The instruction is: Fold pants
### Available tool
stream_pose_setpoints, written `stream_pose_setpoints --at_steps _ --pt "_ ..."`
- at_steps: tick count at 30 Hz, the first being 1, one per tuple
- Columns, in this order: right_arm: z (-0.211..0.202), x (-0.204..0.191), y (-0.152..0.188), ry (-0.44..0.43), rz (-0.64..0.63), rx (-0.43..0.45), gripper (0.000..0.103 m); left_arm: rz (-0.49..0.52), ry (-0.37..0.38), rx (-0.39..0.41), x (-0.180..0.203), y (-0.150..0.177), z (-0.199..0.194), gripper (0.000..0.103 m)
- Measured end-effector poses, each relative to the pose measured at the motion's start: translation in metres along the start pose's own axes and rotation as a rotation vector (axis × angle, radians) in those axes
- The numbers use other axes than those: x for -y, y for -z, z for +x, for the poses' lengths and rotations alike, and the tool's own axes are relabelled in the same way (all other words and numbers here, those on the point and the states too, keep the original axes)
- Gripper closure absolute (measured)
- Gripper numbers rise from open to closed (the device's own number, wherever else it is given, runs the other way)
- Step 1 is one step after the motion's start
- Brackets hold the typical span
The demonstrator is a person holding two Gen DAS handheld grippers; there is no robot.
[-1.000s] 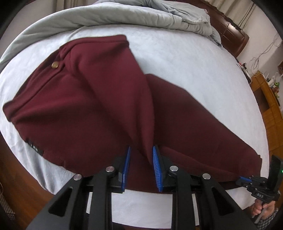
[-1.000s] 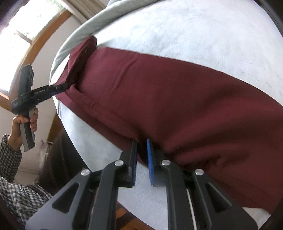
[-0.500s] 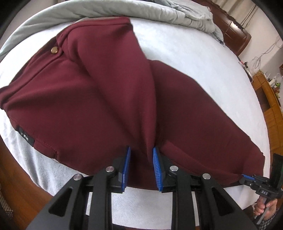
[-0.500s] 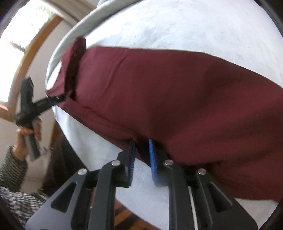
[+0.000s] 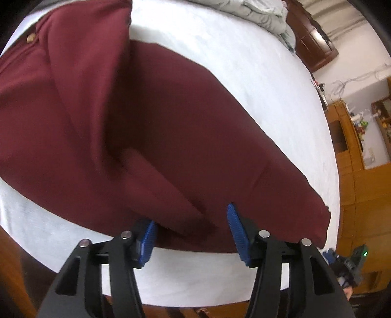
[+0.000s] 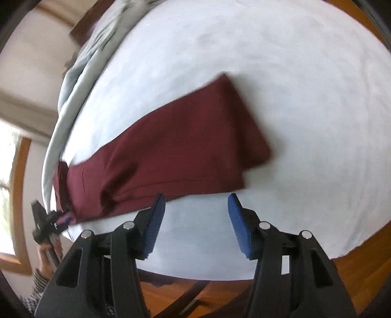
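Observation:
Maroon pants point(image 5: 146, 122) lie folded lengthwise on the white bed sheet point(image 5: 244, 61), with a brass button point(image 5: 31, 38) at the waist. My left gripper point(image 5: 191, 232) hovers at the near edge. Its jaws are opening, and a loose ridge of fabric lies between the blue pads, which do not press on it. In the right wrist view the pants point(image 6: 183, 146) end in the leg hems, right of centre. My right gripper point(image 6: 195, 220) is just in front of the pants' near edge, over bare sheet point(image 6: 293, 97). Its jaws are opening with nothing between them.
A grey duvet point(image 5: 264, 12) is bunched along the bed's far side. Wooden cabinets point(image 5: 354, 159) stand to the right and wooden floor shows below the bed's near edge. A window point(image 6: 7, 183) is at the left. A hand holds the left gripper point(image 6: 64, 219) by the waist end.
Both grippers were shut on the pants' near edge and have let go. The right one swung along the pants to the hem end. The left one sank closer to the fabric.

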State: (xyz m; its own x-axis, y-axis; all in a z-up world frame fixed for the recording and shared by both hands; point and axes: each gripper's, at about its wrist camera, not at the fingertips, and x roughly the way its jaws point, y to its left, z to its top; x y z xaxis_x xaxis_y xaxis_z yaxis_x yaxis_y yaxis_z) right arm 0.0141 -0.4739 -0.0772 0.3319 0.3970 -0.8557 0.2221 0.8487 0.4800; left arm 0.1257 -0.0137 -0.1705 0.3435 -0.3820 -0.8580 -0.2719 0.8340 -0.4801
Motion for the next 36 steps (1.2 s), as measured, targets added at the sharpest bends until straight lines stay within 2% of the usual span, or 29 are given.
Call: stream_pose_setpoints --at_steps 4,10,12,16,17,20,24,26,29,31,32,36 --pt "0.009 0.016 -0.001 -0.105 0.06 0.01 0.053 -0.057 0.006 -0.003 -0.003 -0.004 0.002 0.044" --pt "0.027 0.029 -0.004 -0.089 0.104 -0.017 0.056 -0.068 -0.005 -0.013 -0.002 -0.007 0.006 0.044" --pt "0.022 0.038 -0.004 -0.094 0.145 -0.005 0.057 -0.051 -0.023 -0.01 0.0 -0.005 0.006 0.044" --pt "0.016 0.046 -0.002 -0.109 0.156 0.018 0.053 -0.001 -0.064 -0.004 0.009 -0.002 0.007 0.044" --pt "0.019 0.045 -0.003 -0.119 0.155 0.017 0.058 0.012 -0.074 -0.003 0.011 -0.001 0.008 0.043" --pt "0.021 0.039 -0.009 -0.109 0.123 0.025 0.075 0.05 -0.103 0.0 0.018 0.001 0.009 0.039" --pt "0.004 0.021 -0.015 -0.036 0.006 0.06 0.081 0.087 -0.131 0.001 0.027 0.004 0.011 0.038" --pt "-0.014 0.01 -0.02 0.008 -0.043 0.111 0.084 0.094 -0.139 0.003 0.03 0.005 0.012 0.037" --pt "-0.045 -0.006 -0.029 -0.035 -0.119 0.214 0.086 0.101 -0.148 0.014 0.037 0.008 0.013 0.036" --pt "-0.052 -0.011 -0.034 -0.005 -0.166 0.238 0.086 0.106 -0.15 0.023 0.038 0.011 0.014 0.034" --pt "-0.044 -0.006 -0.038 0.049 -0.16 0.205 0.086 0.114 -0.154 0.027 0.04 0.012 0.015 0.032" --pt "0.007 0.031 -0.036 0.139 -0.032 0.017 0.086 0.168 -0.182 0.034 0.047 0.018 0.017 0.029"
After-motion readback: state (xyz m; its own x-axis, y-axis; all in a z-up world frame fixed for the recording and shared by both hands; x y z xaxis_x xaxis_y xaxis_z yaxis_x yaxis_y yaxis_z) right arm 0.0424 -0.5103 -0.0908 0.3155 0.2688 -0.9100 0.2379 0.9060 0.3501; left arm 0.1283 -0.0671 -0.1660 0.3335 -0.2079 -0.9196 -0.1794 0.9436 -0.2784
